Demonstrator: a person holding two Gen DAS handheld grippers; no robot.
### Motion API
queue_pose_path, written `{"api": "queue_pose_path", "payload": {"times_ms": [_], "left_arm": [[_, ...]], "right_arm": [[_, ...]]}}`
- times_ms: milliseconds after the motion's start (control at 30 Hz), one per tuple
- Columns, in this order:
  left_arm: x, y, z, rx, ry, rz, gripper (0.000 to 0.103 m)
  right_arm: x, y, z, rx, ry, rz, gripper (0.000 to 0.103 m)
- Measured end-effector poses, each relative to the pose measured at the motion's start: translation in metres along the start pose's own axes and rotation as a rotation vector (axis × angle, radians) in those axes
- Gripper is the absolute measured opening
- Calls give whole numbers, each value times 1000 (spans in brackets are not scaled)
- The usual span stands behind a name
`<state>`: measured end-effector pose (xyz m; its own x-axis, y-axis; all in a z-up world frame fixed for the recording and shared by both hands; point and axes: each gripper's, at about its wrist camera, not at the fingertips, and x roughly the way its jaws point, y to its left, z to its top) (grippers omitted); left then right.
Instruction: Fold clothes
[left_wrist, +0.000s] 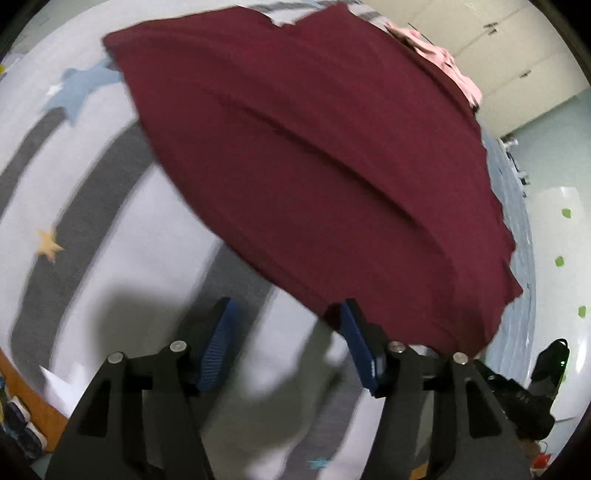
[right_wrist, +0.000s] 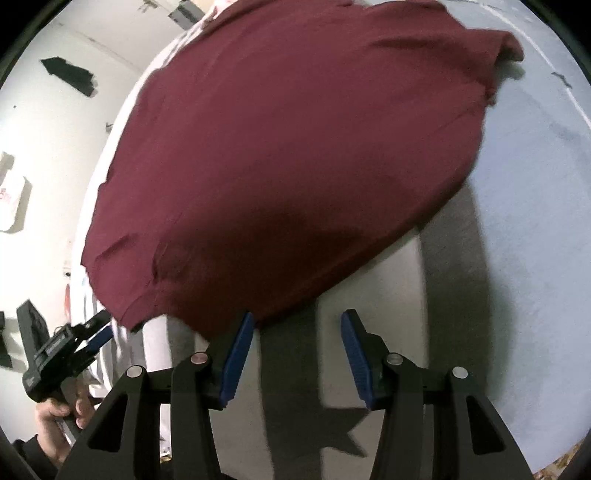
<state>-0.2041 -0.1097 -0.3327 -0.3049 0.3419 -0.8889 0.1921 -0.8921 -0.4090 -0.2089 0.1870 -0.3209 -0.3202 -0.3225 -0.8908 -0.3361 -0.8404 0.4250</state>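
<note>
Well, one maroon garment (left_wrist: 314, 177) lies spread on a bed, over a grey-and-white striped bedcover (left_wrist: 110, 206) printed with stars, and it covers most of the far part toward the bed's far edge. Its near hem runs just ahead of both tools. No brand, label or writing can be read on the cloth or the tools; the white thing on the wall in the right wrist view has red marks too blurred to read.

Two tools are counted. The left hand-held gripper (left_wrist: 290, 341) stands released, blue pads apart, nothing between them, the maroon hem just beside its right pad (left_wrist: 356, 343). The right hand-held gripper (right_wrist: 295, 356) is likewise parted and empty above a dark star on the bedcover, the hem touching or just past its left pad (right_wrist: 238, 354); I cannot tell which.

Only the right wrist view shows the other tool from outside, held in a person's hand (right_wrist: 61, 410) at the bed's left edge. Only the left wrist view shows a pink garment (left_wrist: 443, 62) at the far edge, one yellow star (left_wrist: 48, 243) and green dots on the floor.
</note>
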Motion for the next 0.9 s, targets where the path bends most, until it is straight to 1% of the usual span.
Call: {"api": "queue_pose_path", "payload": {"times_ms": [67,133,233,333,400,467,500,533,567,600,633,667,733,800,867,900], "left_arm": [[4,-12,-3,30,5,-20,56],[7,-20,-6,40,20,-54,56],[12,-32,-6,59,32,-81,56],[22,-43,1,67,33,-73,56],[28,-48,5,72,31,-64,56],[33,-58,10,91,27,-38,54],[33,-61,11,106,17,-18,45],[33,-64,6,119,9,10,29],[33,-64,5,129,6,34,24],[33,-62,6,128,5,35,18],[31,-58,7,119,3,22,11],[29,-57,7,121,3,16,11],[26,-55,8,133,5,12,8],[21,-55,7,150,10,13,8],[17,-55,10,173,17,20,4],[12,-58,8,179,20,24,4]], "right_arm": [[4,4,-2,11,-5,22,46],[7,8,-3,22,-11,43,48],[12,13,-4,48,-23,62,48],[15,15,-27,70,-31,80,48],[19,22,-23,64,-29,81,48],[24,29,-22,54,-26,78,48],[26,31,-21,55,-26,77,48],[27,31,-21,63,-28,77,47],[29,30,-20,72,-29,78,42],[28,27,-19,80,-31,74,39],[25,23,-21,84,-31,65,26],[23,20,-24,85,-32,54,15],[20,16,-28,87,-24,65,10],[18,17,-31,74,-15,70,9],[12,20,-35,38,-11,63,9],[10,22,-36,26,-10,61,8]]}}
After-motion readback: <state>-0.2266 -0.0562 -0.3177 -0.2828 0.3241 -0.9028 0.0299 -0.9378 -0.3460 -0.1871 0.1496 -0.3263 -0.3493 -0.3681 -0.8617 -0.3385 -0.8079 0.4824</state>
